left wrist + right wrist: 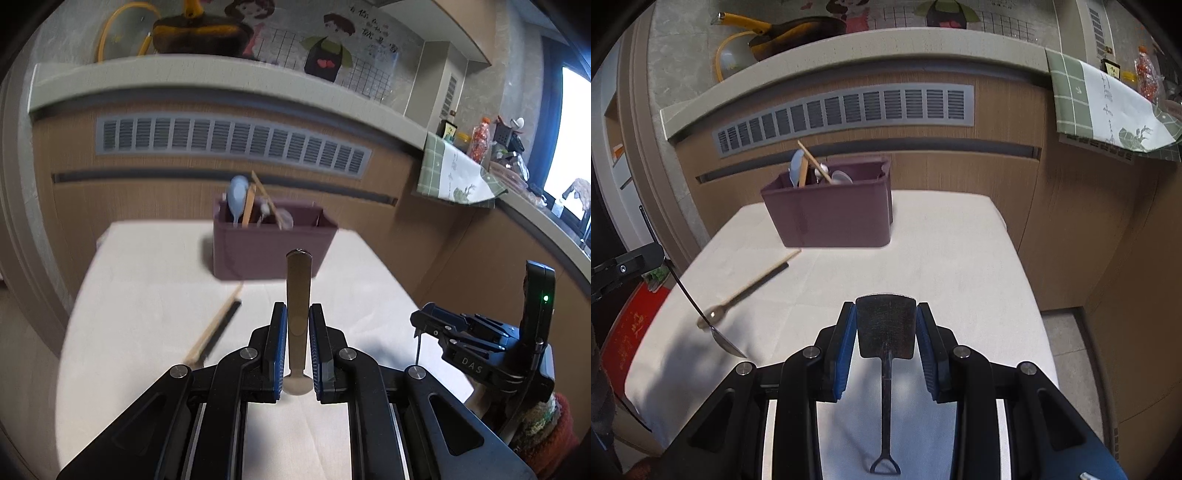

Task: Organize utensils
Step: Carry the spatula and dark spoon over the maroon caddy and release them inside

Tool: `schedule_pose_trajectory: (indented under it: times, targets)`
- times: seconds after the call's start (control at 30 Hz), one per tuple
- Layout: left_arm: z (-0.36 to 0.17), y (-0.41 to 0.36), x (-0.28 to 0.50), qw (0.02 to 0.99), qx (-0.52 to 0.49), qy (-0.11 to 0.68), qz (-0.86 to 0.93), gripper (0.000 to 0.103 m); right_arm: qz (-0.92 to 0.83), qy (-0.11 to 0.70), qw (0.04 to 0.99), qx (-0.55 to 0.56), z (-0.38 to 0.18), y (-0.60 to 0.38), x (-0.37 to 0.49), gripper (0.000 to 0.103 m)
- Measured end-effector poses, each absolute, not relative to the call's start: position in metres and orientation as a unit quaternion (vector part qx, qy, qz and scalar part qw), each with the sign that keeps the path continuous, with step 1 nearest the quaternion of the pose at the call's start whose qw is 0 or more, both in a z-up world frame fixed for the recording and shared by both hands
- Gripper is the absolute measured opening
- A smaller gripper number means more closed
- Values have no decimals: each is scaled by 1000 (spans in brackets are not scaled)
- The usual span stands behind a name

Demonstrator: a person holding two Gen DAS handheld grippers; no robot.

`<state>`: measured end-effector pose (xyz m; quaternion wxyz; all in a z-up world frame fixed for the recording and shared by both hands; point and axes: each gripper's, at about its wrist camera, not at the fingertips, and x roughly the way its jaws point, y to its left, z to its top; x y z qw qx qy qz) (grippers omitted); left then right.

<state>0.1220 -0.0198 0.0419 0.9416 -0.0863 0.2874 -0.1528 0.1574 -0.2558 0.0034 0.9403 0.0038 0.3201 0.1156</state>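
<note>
We hold two utensils at once — the left hand-held gripper [298, 339] is clamped narrowly on a metal spoon handle [298, 295], the right hand-held gripper [885, 332] on the blade of a small dark spatula [885, 326]. Ahead of both, the maroon holder [831, 218] already carries several utensils. One wooden spoon [746, 291] lies on the surface [960, 258], ahead and left — three pieces left, we judge.

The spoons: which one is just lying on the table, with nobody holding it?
The wooden spoon, flat on the white table before the purple box. The light blue spoon stands in that box.
</note>
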Motion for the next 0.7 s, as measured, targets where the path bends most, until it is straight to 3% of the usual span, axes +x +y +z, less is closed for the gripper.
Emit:
schedule_pose_trajectory:
  times: [0.1, 0.37, 0.5, 0.7]
  targets:
    - [81, -15, 129, 953, -77, 249, -156, 12, 128, 293, 947, 6, 39, -257, 165, 30]
    - [197, -6, 169, 979, -47, 129, -150, 12, 175, 96, 980, -12, 208, -247, 187, 30]
    - [203, 0, 211, 981, -47, 124, -140, 12, 168, 64, 983, -23, 227, -232, 218, 30]
    - [171, 14, 278, 971, -78, 172, -144, 12, 165, 80, 983, -26, 203, -210, 280, 30]
